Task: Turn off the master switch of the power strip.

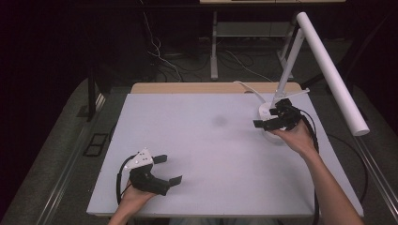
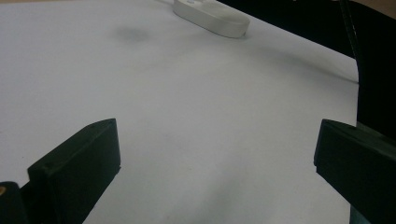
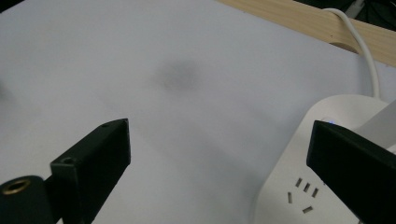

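High view showed no brand, label or readable writing anywhere; the right gripper view gave just a set of small socket slots and a tiny blue light on the lamp base (image 3: pixel 299 154). That base was white, rounded and flat-topped, with a white cable (image 3: pixel 362 51) leaving its far side over the wooden table edge (image 3: pixel 289 18). From the base (image 1: pixel 269 112) a white stem rose to a long white tube head (image 1: pixel 331 70) slanting toward the near right. It stood at the far right of the white table (image 1: pixel 206 154), with a faint grey smudge (image 1: pixel 218 121) to its left. The right gripper (image 1: pixel 270 123) hung just over the near edge of the base, jaws spread wide and turned left; in its own view one jaw lay over the bare table and the other over the base, with nothing clamped between them, and whether that jaw touched the base could not be told. The left gripper (image 1: pixel 168 169) sat at the near left, well apart from the lamp, released too, jaws wide over bare table and holding nothing; in its view the base (image 2: pixel 210 16) lay far off.
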The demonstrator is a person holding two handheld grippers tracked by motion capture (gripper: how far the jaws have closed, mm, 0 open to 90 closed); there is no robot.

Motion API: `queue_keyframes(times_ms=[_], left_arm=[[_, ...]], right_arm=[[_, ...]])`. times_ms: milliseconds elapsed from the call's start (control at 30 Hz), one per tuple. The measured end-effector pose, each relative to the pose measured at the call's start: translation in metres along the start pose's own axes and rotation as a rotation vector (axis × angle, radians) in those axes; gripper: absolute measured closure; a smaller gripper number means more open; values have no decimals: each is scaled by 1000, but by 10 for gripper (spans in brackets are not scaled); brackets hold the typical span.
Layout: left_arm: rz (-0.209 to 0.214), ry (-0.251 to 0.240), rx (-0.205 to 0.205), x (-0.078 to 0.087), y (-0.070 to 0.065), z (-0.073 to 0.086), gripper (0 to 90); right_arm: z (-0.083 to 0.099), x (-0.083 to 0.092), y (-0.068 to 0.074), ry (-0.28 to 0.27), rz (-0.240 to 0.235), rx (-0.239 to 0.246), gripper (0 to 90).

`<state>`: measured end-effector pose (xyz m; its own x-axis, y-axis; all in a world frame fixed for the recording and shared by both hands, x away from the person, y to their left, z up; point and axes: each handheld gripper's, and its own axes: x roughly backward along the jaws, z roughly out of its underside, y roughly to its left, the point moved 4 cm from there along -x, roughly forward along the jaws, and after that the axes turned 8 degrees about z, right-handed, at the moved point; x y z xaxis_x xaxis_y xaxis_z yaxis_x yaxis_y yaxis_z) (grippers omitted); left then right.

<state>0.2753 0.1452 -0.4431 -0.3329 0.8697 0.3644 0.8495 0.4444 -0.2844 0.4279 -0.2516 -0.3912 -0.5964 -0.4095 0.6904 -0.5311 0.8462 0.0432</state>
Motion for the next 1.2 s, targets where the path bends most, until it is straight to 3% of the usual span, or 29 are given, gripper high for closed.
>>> queue_keyframes(times_ms=[333, 533, 633, 1200], left_arm=[[0, 2, -7, 1, 0, 0, 0], [0, 3, -5, 1, 1, 0, 0], [-1, 1, -3, 0, 0, 0, 0], [-16, 5, -12, 1, 0, 0, 0]], right_arm=[[-8, -8, -4, -1, 36, 56, 176], [-16, -8, -7, -22, 55, 97, 305], [-19, -10, -8, -14, 89, 123, 398], [-26, -26, -22, 20, 179, 159, 697]])
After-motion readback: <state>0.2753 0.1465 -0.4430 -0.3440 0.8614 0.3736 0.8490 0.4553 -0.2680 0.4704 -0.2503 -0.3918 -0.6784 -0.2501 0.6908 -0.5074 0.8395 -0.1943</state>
